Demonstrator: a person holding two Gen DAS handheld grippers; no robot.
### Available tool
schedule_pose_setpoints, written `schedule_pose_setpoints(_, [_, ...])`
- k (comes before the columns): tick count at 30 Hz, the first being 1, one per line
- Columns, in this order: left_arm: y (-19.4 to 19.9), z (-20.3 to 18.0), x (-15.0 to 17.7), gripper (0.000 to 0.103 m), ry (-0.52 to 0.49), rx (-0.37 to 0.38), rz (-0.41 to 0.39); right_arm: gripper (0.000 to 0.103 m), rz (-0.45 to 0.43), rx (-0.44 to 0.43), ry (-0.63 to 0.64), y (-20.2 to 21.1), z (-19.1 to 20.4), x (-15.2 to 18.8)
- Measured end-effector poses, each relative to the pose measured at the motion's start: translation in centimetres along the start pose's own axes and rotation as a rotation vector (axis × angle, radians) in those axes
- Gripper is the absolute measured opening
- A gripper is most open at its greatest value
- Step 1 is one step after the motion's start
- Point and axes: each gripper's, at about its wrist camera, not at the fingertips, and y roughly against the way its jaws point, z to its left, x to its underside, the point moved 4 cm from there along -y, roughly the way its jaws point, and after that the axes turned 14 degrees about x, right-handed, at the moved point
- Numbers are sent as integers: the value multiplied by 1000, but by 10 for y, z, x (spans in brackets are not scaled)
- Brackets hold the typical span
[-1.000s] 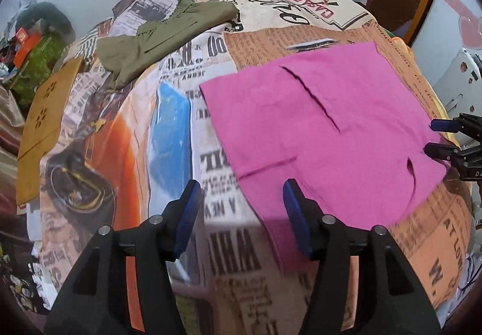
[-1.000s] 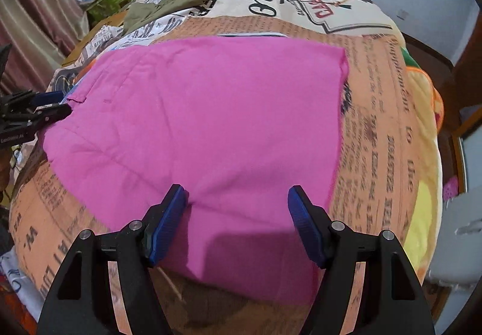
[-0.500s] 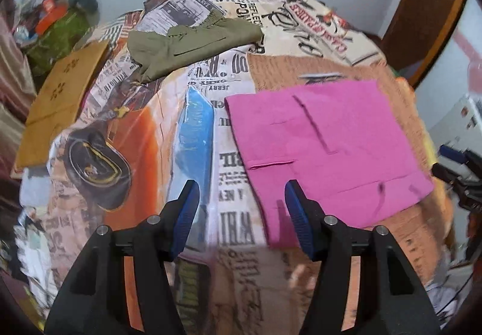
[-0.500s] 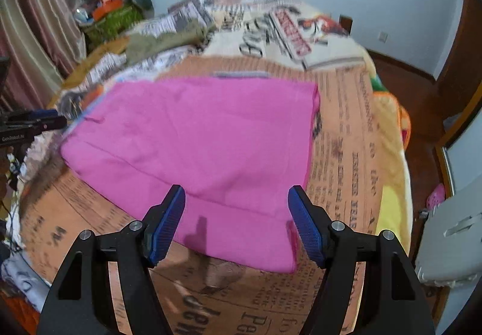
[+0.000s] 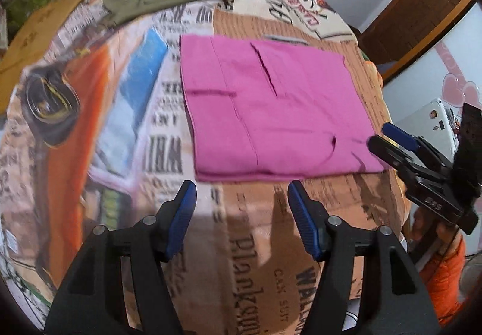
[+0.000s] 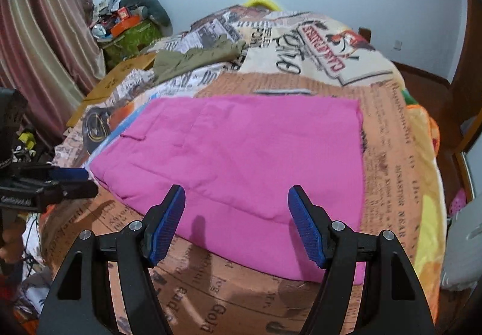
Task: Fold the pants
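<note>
The pink pants [image 5: 271, 112] lie folded into a flat rectangle on the newspaper-print bedspread [image 5: 135, 139]. They fill the middle of the right wrist view [image 6: 247, 160]. My left gripper [image 5: 241, 187] hovers just short of the pants' near edge; its jaws are opening, with nothing between them. My right gripper [image 6: 237, 190] stands open above the near edge of the pants and holds nothing. In the left wrist view the right gripper [image 5: 388, 139] shows by the pants' right corner. The left gripper [image 6: 78, 181] shows beside their left corner in the right wrist view.
An olive garment [image 6: 195, 59] lies crumpled at the far side of the bed. Brown cardboard [image 6: 120, 78] and a pile of clutter [image 6: 129, 27] sit by the curtain on the left. A white appliance [image 6: 461, 244] stands at the bed's right side.
Both grippers have drawn back from the pants toward the near edge of the bed and risen a little. The left view has rolled, and the pants lie beyond its fingertips.
</note>
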Motion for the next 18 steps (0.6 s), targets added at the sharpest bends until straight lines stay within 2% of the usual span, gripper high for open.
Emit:
schedule_pose_setpoints(4, [-6,-3,5,67,20,15,-10,67,18,30,14,-10,-1,8])
schedule_pose_setpoints(9, [-14,-11,0,67,30,99,-8,67,78,22,-3,-23,-8,17])
schedule_pose_setpoints(11, [-19,-10,-4,67,63,136,-7,67,105,2,-5,-27,-6,22])
schedule_pose_setpoints(14, [-22,-5,-9,71,117,191,-15,67,101,-4,12,-25,-4,26])
schedule_pose_setpoints(18, [-22,11,-17,71,233,289,-38,67,109,-21,14,-26,-6,27])
